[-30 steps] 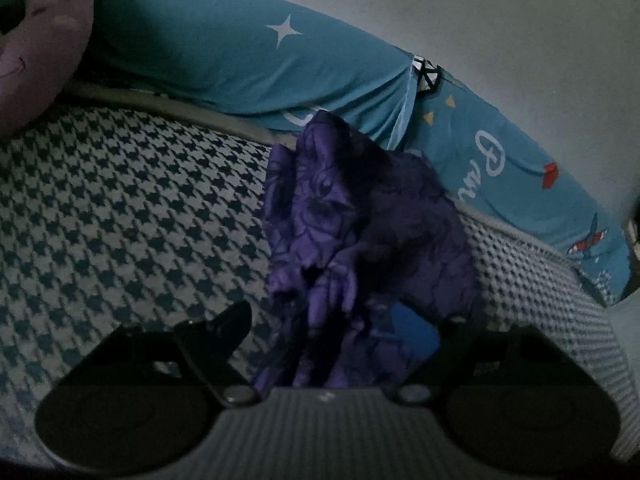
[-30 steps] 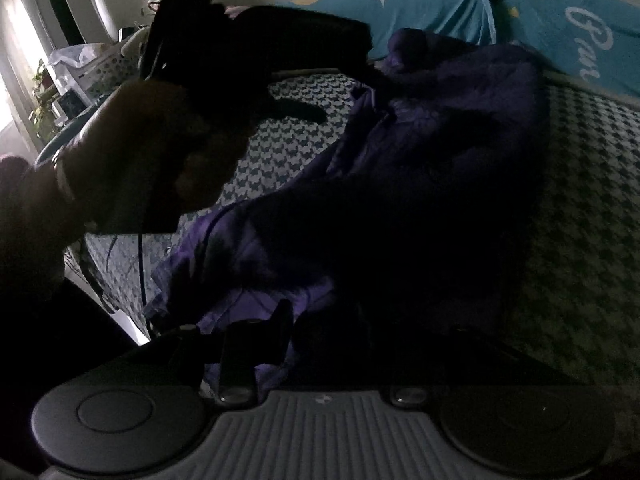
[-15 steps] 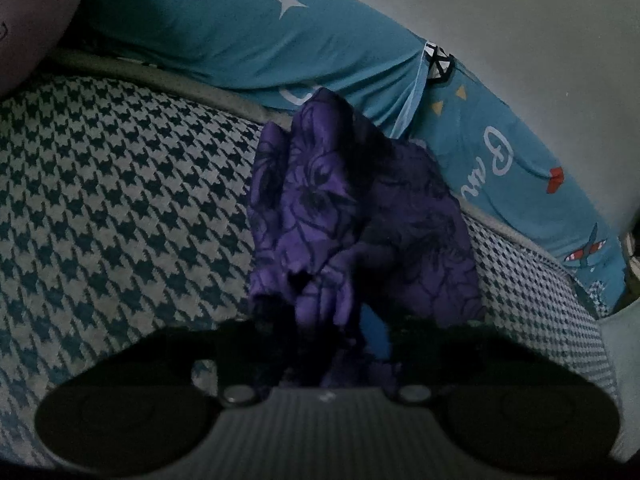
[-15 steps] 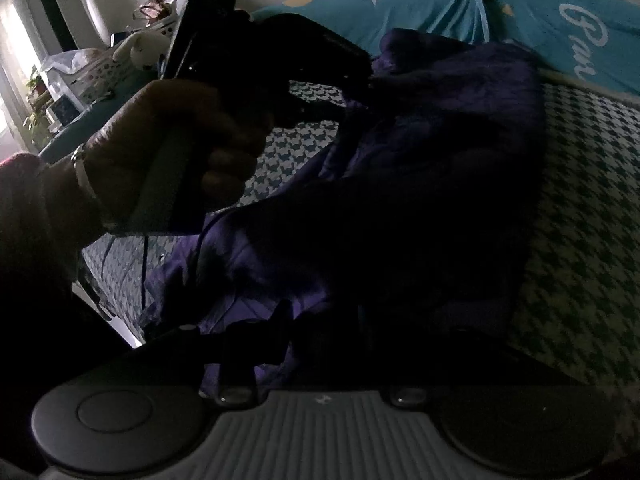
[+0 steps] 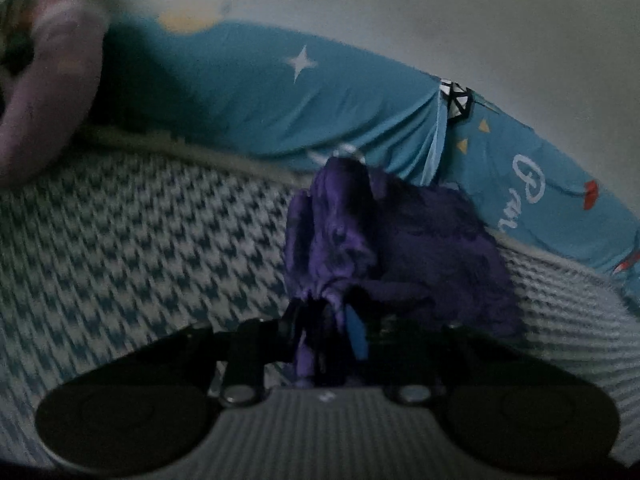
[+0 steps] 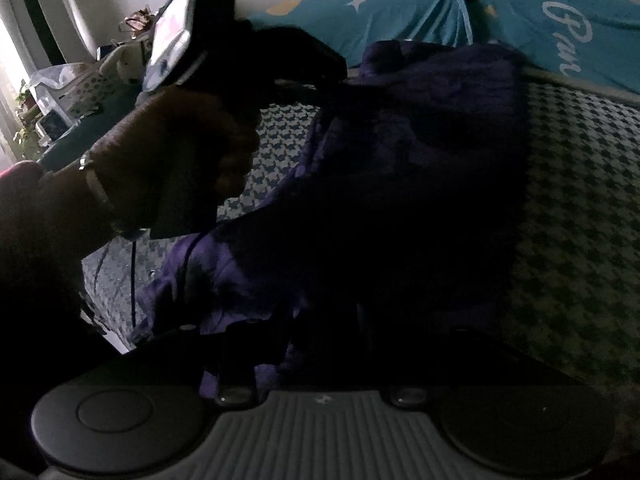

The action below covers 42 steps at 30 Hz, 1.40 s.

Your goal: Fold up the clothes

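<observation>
The left gripper (image 6: 320, 80) is matte black, with a ribbed grey housing. A thin metal bracelet (image 6: 94, 176) circles the person's left wrist above a dark sleeve (image 6: 24, 216).

Garment lying on the bedspread, pillows behind it

The garment (image 5: 400, 240) is lying on the bedspread (image 5: 140, 232), with the pillows (image 5: 280, 100) running behind it from ten to two o'clock. The left gripper (image 5: 328, 320) is sitting at its six o'clock edge, jaws closing on the cloth.
</observation>
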Available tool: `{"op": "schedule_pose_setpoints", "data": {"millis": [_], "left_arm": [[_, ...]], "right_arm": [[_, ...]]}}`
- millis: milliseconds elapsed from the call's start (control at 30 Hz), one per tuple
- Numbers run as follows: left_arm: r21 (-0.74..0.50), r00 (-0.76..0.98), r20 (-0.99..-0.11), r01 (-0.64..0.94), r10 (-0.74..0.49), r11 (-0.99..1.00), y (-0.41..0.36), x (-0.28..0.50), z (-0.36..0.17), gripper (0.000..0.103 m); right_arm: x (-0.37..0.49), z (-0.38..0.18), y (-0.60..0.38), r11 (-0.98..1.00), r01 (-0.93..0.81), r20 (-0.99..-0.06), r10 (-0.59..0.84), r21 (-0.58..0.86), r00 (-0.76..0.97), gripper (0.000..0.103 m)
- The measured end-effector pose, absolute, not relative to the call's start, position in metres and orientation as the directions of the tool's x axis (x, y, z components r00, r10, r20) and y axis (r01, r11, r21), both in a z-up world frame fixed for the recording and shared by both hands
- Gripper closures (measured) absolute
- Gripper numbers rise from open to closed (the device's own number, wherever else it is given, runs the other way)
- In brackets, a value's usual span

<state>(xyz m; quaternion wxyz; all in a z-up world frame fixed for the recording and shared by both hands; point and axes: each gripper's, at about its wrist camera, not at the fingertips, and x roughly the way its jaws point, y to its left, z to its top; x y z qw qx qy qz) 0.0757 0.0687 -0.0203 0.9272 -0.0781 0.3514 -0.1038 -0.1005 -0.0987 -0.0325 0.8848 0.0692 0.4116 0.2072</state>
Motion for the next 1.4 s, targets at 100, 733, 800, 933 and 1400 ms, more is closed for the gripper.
{"op": "schedule_pose_setpoints", "data": {"millis": [100,733,800,933,1400], "left_arm": [[-0.186,0.705,-0.669,0.146,-0.234,0.972,0.066,0.087,-0.031,0.080],[-0.367,0.668,-0.661,0.109,-0.342,0.924,0.115,0.054,-0.011,0.050],[-0.379,0.671,-0.658,0.096,-0.341,0.920,0.124,0.043,-0.011,0.049],[-0.387,0.677,-0.659,0.068,-0.327,0.920,0.138,0.022,-0.012,0.047],[-0.384,0.677,-0.658,0.075,-0.330,0.920,0.146,-0.053,-0.015,0.036]], "right_arm": [[-0.101,-0.032,-0.102,0.911,-0.303,-0.701,0.410,0.280,0.584,0.068],[-0.128,-0.028,-0.174,0.927,-0.170,-0.696,0.365,0.335,0.618,0.068],[-0.133,-0.030,-0.181,0.919,-0.148,-0.696,0.375,0.365,0.612,0.068],[-0.141,-0.031,-0.188,0.907,-0.131,-0.696,0.393,0.400,0.601,0.068],[-0.152,-0.048,-0.183,0.841,-0.077,-0.704,0.494,0.535,0.511,0.067]]}}
